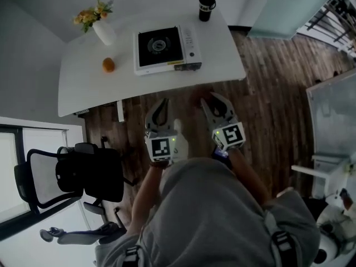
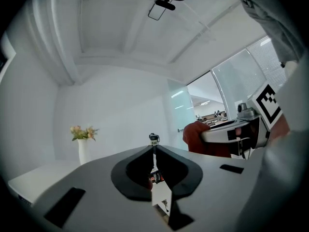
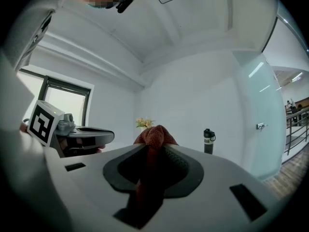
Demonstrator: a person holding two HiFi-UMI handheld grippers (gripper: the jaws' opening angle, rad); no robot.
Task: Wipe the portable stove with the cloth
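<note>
The portable stove sits on the white table, close to the table's near edge and right of its middle, with its control strip on the right side. An orange lies left of the stove, apart from it, and a vase of flowers stands further back near the far left edge. A black bottle stands at the far edge, behind the stove's right end. The widest bare stretch of table lies left of the orange and along the near left edge.

Both tools are held level over the wooden floor, short of the table's near edge and side by side. The left tool has its jaws pressed together with nothing between them, as its own view shows. The right tool is clamped on the red cloth, which bunches up above the jaw tips and hangs down through the gap. The cloth touches neither the stove nor the table.

A black office chair stands on the floor to the person's left, near the table's left end. The floor to the right of the table is open
</note>
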